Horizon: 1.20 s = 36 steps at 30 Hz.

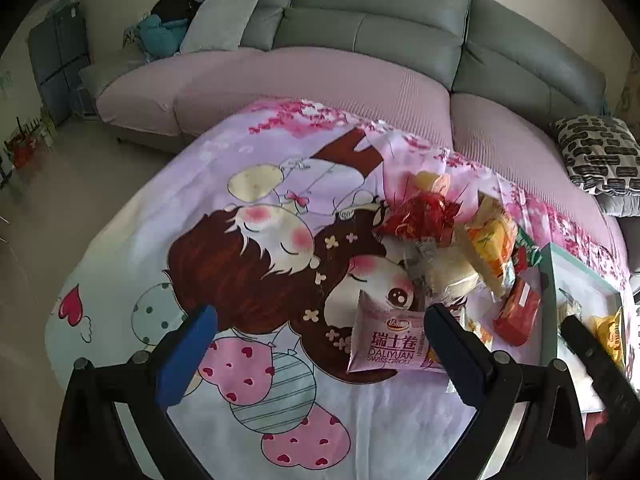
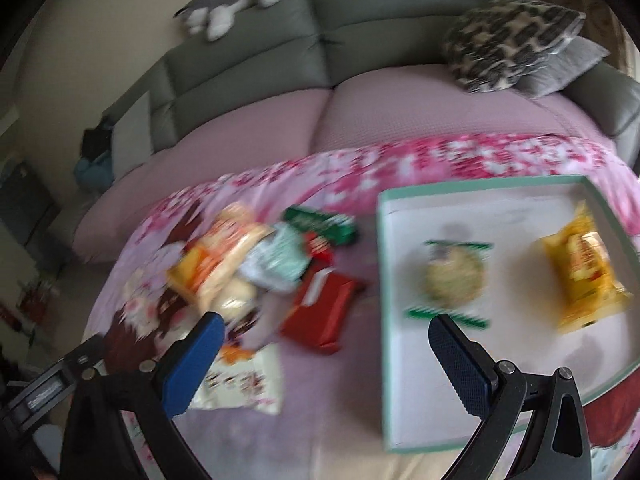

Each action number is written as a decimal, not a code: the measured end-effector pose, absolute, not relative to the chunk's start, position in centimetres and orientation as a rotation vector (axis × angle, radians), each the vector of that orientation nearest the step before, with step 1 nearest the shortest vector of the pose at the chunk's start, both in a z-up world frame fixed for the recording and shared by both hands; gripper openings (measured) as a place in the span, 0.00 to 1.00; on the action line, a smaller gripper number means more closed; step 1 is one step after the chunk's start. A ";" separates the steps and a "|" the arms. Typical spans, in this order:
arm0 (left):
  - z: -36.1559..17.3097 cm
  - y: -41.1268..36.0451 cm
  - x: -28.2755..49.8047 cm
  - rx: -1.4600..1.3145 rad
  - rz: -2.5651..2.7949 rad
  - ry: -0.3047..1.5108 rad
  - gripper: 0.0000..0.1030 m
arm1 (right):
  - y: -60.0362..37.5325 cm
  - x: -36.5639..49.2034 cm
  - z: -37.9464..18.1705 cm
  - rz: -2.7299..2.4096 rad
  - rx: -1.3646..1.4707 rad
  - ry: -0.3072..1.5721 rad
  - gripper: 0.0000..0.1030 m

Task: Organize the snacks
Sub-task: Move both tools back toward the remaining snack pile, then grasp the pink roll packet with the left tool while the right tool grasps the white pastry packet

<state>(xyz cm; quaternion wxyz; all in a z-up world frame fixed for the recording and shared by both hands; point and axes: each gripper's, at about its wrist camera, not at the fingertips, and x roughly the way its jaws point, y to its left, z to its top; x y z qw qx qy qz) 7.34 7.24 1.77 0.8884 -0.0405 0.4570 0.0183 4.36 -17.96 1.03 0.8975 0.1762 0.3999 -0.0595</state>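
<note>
Snack sorting, early stage. In the right-wrist view, two packets — a round green-edged rice cracker (image 2: 454, 278) and a crinkled yellow pouch (image 2: 584, 268) — lie in the shallow, mint-rimmed box (image 2: 382, 280) at right; a heap of glossy wrappers (image 2: 256, 264) remains on the printed cloth (image 2: 280, 432) at centre left. Both the left gripper (image 1: 320, 354) and the right gripper (image 2: 324, 364) are spread and empty. A pink Swiss-roll packet (image 1: 386, 340) lies beside the left gripper's right finger.

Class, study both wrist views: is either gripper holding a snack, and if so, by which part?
Nothing is held. The left gripper and the right gripper are both open, with no packet between their fingers.
</note>
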 end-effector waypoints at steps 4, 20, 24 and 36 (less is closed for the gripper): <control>0.8 7.1 8.0 -0.078 0.030 0.974 1.00 | -15.2 4.8 0.3 -0.074 0.333 0.868 1.00; -1.2 7.8 9.6 -0.130 0.004 1.038 1.00 | -11.6 6.0 -2.6 0.016 0.314 0.960 1.00; -1.5 7.7 9.8 -0.121 0.008 1.050 1.00 | -11.0 6.3 -3.1 0.034 0.302 0.966 1.00; -2.0 7.2 10.0 -0.144 -0.045 1.081 1.00 | -10.5 7.3 -5.9 0.008 0.284 1.047 0.97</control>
